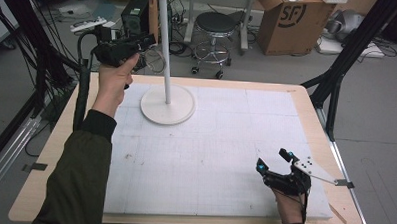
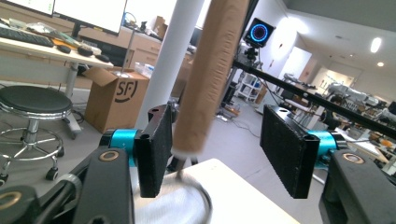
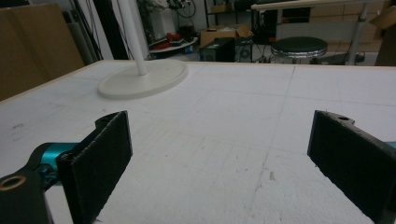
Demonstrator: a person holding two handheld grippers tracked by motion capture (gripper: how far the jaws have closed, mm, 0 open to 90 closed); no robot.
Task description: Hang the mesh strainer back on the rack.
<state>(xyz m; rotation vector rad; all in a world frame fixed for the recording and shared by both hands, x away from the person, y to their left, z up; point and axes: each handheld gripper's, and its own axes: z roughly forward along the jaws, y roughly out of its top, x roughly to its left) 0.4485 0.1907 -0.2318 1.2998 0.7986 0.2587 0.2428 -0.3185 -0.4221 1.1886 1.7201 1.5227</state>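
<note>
A white stand [image 1: 167, 105] with a round base and a tall pole [image 1: 163, 35] rises at the table's back left. A brown rod [image 2: 210, 70] hangs tilted beside the pole [image 2: 166, 70], with a thin wire loop [image 2: 198, 189] at its lower end. This loop [image 1: 156, 60] lies just right of my left gripper [image 1: 139, 46], which is held high in a hand. My left gripper [image 2: 212, 149] is open, the rod between its jaws and close to the left pad [image 2: 156, 149]. My right gripper [image 1: 274, 160] rests open and empty near the front right corner; its pads [image 3: 100, 163] frame bare tabletop.
White foam board [image 1: 210, 152] covers the wooden table. Past the far edge stand a black stool [image 1: 217, 25], a cardboard box [image 1: 290, 20] and a black case [image 1: 135, 14]. Black frame legs [image 1: 338, 72] flank the table on the right.
</note>
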